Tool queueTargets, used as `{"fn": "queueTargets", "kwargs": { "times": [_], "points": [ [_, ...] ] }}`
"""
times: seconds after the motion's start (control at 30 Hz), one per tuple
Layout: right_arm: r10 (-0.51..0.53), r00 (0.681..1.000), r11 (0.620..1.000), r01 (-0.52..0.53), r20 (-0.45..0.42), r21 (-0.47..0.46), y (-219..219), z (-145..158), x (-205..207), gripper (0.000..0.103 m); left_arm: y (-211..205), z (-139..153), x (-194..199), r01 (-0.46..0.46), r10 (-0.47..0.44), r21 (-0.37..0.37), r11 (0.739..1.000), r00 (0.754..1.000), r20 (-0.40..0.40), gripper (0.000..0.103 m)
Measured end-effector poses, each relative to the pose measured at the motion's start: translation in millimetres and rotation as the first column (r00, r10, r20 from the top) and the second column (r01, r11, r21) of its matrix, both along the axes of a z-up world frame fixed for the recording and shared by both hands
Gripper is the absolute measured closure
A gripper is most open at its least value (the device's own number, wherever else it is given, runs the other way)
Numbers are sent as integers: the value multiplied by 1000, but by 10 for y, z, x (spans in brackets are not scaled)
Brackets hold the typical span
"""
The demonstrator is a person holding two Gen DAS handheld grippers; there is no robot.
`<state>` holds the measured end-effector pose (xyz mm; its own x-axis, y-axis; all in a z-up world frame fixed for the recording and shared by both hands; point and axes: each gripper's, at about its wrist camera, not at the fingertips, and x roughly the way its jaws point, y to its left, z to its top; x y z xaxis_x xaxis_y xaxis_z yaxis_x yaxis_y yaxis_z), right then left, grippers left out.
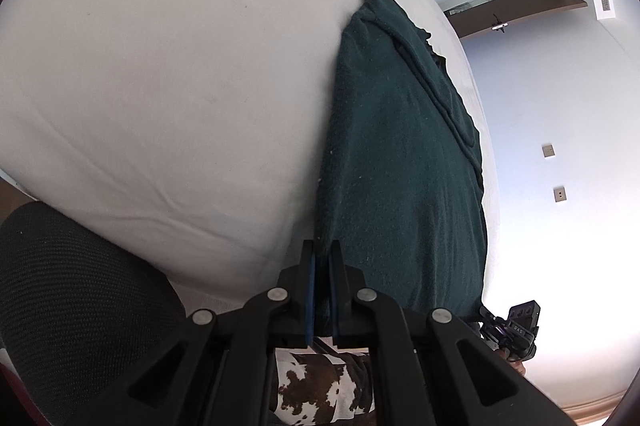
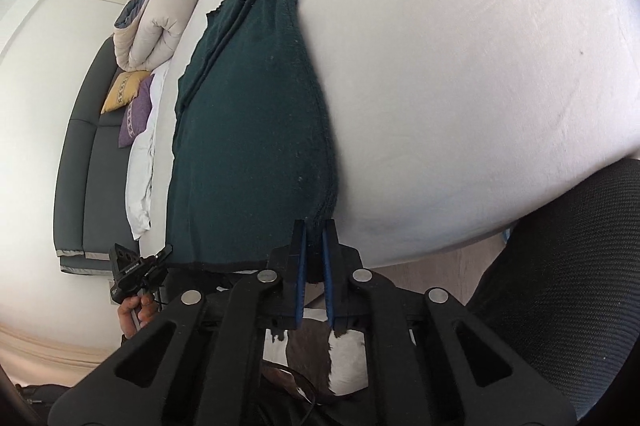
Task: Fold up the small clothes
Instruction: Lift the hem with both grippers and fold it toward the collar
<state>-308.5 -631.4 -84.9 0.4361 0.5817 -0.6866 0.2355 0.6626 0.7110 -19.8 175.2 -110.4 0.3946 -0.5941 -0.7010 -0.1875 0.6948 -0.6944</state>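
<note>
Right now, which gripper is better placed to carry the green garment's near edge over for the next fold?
Neither alone: the left gripper and the right gripper each pinch a near corner of the dark green garment on the white bed, so probably move both together.

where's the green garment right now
The dark green garment lies stretched over the white bed, its near edge pinched at both corners by the left gripper and right gripper.

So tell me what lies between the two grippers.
The dark green garment spans the stretch: the left gripper and right gripper each pinch a near corner, seen in both wrist views.
</note>
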Motion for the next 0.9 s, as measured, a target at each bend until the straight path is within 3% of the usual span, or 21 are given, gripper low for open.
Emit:
{"fn": "queueTargets", "kwargs": {
  "times": [0.47,0.6,0.9],
  "points": [
    [-58,982,992,36,177,122,81,672,522,97,138,450,118,-73,94,-199,977,991,98,98],
    [-123,972,983,91,200,160,8,778,820,97,180,601,370,-94,131,-265,960,983,127,98],
    [-194,954,973,157,228,168,-148,961,1759,97,143,840,1193,-118,176,-293,949,968,178,98]
  ]
}}
